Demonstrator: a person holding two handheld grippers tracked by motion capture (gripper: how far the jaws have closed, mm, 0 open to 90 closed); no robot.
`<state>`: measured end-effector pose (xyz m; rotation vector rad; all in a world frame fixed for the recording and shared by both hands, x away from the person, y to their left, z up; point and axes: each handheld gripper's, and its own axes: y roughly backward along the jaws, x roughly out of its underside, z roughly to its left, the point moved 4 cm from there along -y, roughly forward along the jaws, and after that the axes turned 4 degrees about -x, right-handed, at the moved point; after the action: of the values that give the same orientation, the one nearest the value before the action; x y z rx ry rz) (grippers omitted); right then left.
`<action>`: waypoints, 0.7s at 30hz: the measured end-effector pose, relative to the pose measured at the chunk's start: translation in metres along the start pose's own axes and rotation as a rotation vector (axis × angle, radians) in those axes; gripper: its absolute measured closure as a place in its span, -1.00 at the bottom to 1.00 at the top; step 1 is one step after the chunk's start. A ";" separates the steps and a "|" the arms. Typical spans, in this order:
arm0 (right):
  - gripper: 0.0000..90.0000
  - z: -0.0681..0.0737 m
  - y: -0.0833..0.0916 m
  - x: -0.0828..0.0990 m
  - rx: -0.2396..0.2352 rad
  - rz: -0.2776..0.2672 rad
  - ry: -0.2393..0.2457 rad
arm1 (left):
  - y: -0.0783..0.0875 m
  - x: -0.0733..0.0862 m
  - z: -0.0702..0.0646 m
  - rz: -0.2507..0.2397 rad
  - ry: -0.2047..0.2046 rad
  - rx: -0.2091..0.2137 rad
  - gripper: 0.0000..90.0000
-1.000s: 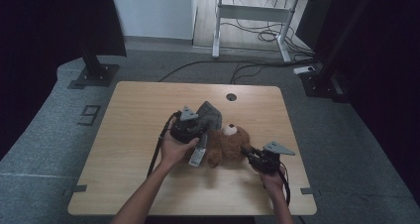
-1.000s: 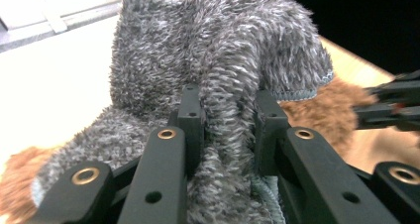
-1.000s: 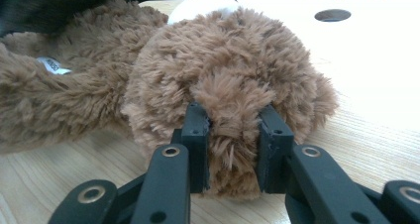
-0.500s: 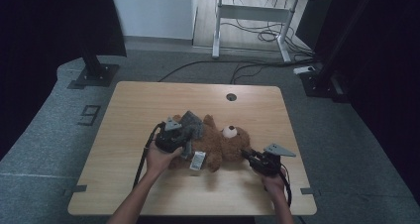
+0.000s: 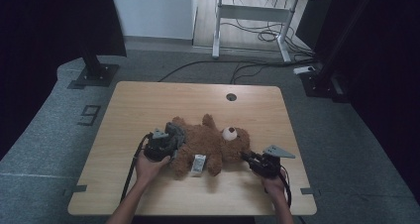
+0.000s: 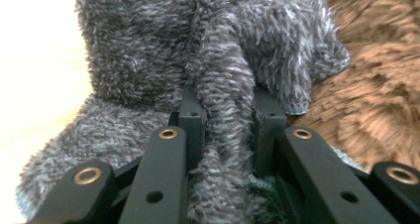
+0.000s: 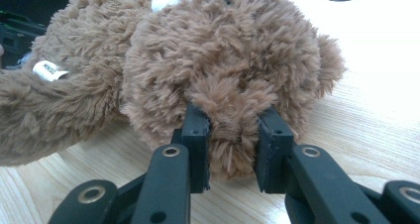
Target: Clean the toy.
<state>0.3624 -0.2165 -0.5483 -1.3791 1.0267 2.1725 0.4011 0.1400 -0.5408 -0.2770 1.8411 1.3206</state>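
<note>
While pinched: teddy bear (image 5: 213,142) between hand-held grippers.

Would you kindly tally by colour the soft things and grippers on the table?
Brown: 1, the teddy bear
Grey: 1, the fuzzy sock
Black: 2, the left gripper shut on the sock and the right gripper shut on the bear's ear
Total: 4

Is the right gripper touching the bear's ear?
Touching. The right gripper view shows the right gripper with both fingers pressed into the bear's ear.
</note>
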 end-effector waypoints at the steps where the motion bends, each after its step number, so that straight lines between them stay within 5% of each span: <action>1: 0.57 0.000 0.000 0.000 0.000 0.000 -0.001 | 0.006 -0.006 -0.001 -0.018 -0.005 -0.005 0.60; 5: 0.57 -0.001 0.000 0.000 0.003 -0.001 -0.005 | 0.030 -0.033 -0.010 -0.113 -0.026 0.008 0.60; 10: 0.57 -0.001 0.000 0.000 0.000 0.000 -0.005 | 0.046 -0.071 -0.054 -0.189 -0.109 0.074 0.59; 13: 0.57 -0.001 0.000 0.000 0.001 -0.001 -0.007 | 0.034 -0.086 -0.088 -0.181 -0.164 0.119 0.59; 16: 0.57 -0.001 0.000 0.001 0.000 0.002 -0.007 | 0.013 -0.089 -0.109 -0.134 -0.192 0.123 0.59; 18: 0.57 -0.001 0.000 0.001 -0.002 0.004 -0.007 | -0.008 -0.083 -0.114 -0.073 -0.207 0.096 0.59; 21: 0.58 -0.002 0.000 0.001 -0.002 0.003 -0.015 | -0.018 -0.074 -0.109 -0.086 -0.190 0.094 0.59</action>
<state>0.3631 -0.2181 -0.5501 -1.3613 1.0221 2.1831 0.4048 0.0178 -0.4883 -0.1726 1.7063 1.1573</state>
